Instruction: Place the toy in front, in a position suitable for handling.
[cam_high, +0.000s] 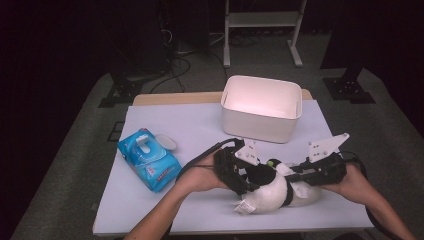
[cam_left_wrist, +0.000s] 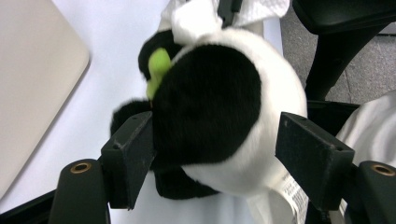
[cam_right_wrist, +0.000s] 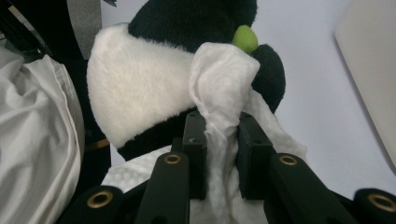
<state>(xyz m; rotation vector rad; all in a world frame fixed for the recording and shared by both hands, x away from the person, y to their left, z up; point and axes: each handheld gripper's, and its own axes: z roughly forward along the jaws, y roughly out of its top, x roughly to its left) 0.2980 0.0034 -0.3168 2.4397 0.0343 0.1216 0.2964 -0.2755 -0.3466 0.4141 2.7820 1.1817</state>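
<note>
The plush (cam_high: 270, 187) lies at the near edge of the table (cam_high: 200, 125), between both grippers; the left gripper (cam_left_wrist: 215, 154) is released around it, one jaw touching, the other apart; the right gripper (cam_right_wrist: 222, 154) is clenched on a wipe (cam_right_wrist: 222, 84) pressed to the plush. With no firm hold, the plush may roll off the near edge when the wipe rubs it.

Fuzzy b/w plush toy (cam_left_wrist: 219, 107), thin crinkly wipe (cam_right_wrist: 224, 88), smooth matt white plastic bin (cam_high: 260, 122).

Dark room, grey carpet floor (cam_high: 75, 150), metal frame (cam_high: 262, 30) behind table (cam_high: 200, 120)
</note>
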